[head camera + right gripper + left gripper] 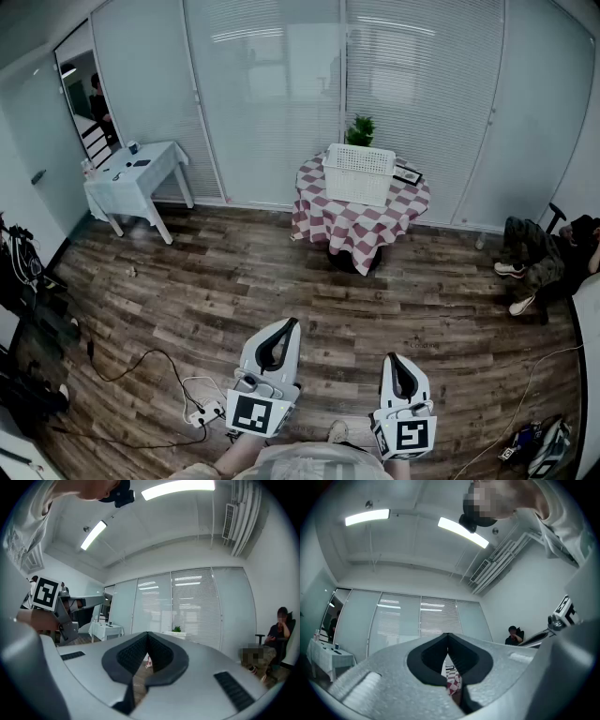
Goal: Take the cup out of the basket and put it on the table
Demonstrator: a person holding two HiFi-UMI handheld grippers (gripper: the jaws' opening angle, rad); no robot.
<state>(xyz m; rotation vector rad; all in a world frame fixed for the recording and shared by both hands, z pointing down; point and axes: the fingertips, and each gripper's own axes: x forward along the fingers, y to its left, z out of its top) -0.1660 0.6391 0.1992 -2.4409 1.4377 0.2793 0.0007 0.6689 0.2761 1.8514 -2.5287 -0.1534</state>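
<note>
Both grippers are pinched shut on nothing, the white left gripper [289, 326] and the white right gripper [392, 360] near me. The white slatted plastic basket [359, 174] sits far ahead on the round red-and-white checked table [349, 228], more in line with the right one. I can't see the cup, so I'm guessing it's inside. There's open brown wood floor [309, 281] between.

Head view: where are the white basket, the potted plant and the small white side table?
white basket [359, 173]: head view, its slatted front wall.
potted plant [361, 129]: head view, its green leaves.
small white side table [161, 155]: head view, bare right part of its top.
</note>
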